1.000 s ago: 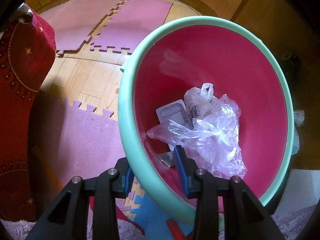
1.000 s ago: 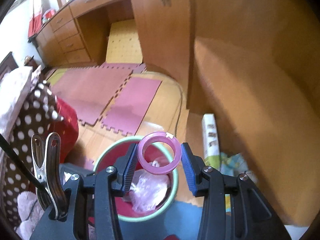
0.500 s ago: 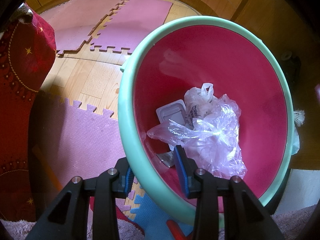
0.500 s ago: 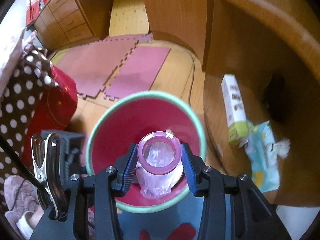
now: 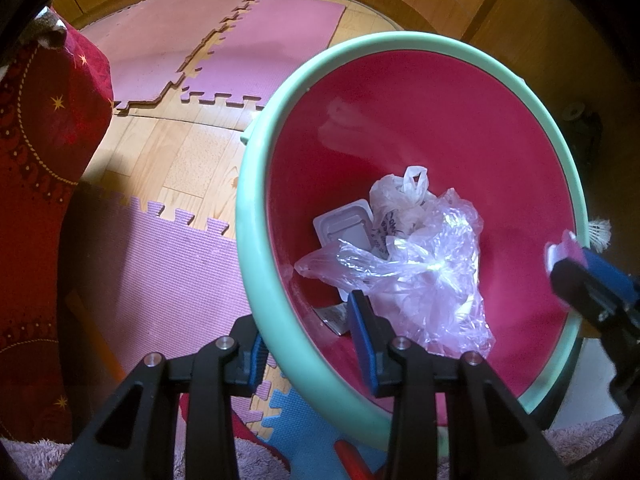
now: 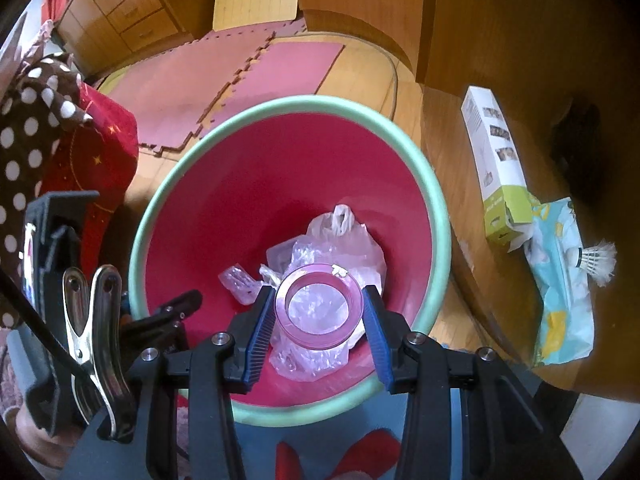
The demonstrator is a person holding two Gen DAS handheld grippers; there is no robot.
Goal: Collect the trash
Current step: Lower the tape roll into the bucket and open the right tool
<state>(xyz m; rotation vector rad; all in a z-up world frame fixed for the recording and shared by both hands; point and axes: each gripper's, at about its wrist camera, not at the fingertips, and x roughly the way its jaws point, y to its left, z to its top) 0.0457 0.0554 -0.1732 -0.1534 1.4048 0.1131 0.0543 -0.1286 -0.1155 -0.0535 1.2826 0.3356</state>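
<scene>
Right tool, still clamped on the pink tape ring, has dropped from high above to just over the bin mouth, left tool stays clenched on bin rim; release looks next.

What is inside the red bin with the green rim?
Inside the bin lie crumpled plastic bags and a white tray, partly covered. Anything beneath the bags is hidden.

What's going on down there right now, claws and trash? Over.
Left claw clamped on bin rim. Right claw holding pink tape ring over bin, above plastic bags. Nothing blocking the drop.
</scene>
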